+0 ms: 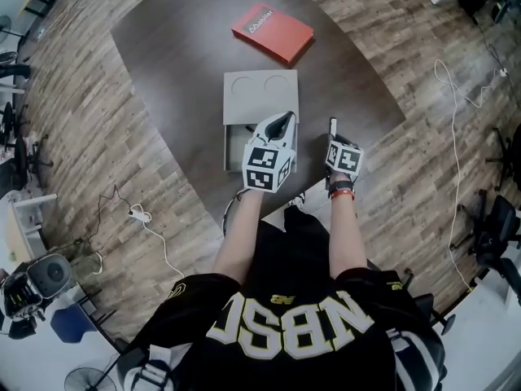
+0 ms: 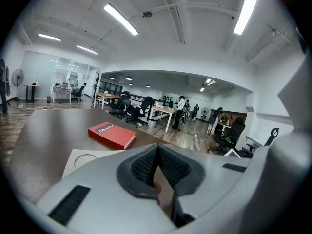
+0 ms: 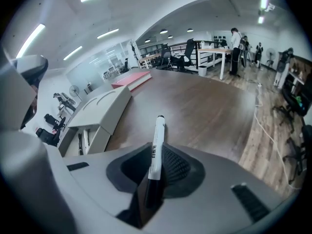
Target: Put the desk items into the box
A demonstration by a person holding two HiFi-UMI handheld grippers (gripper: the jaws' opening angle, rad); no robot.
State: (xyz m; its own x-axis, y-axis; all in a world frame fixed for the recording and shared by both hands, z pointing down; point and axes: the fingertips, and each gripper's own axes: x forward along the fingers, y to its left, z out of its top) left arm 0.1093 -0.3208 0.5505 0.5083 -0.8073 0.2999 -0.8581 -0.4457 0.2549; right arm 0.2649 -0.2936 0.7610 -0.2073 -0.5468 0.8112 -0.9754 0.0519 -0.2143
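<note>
1. Room: open office with a wood-plank floor. A dark brown table stands in the middle, with desks and chairs beyond it.
2. Marker: white barrel with a dark cap at the far end. It sits between the jaws of the right gripper, the capped end sticking well forward of the pads. It is above the table, just right of the box, and not in it.
3. Right gripper: clenched on the marker, a pad pressed against each side of the barrel.
4. Box: pale grey. Its lid is folded back away from the person and has two round recesses. The right gripper view shows two pens lying side by side in the open compartment.
5. Left gripper: over the open compartment, jaws closed, pads meeting at their tips. A small reddish patch shows in the gap behind the tips; I cannot tell what it is.
6. Red book: flat on the far part of the table, beyond the lid and apart from the box.
7. White cable: trails across the floor to the right of the table.
</note>
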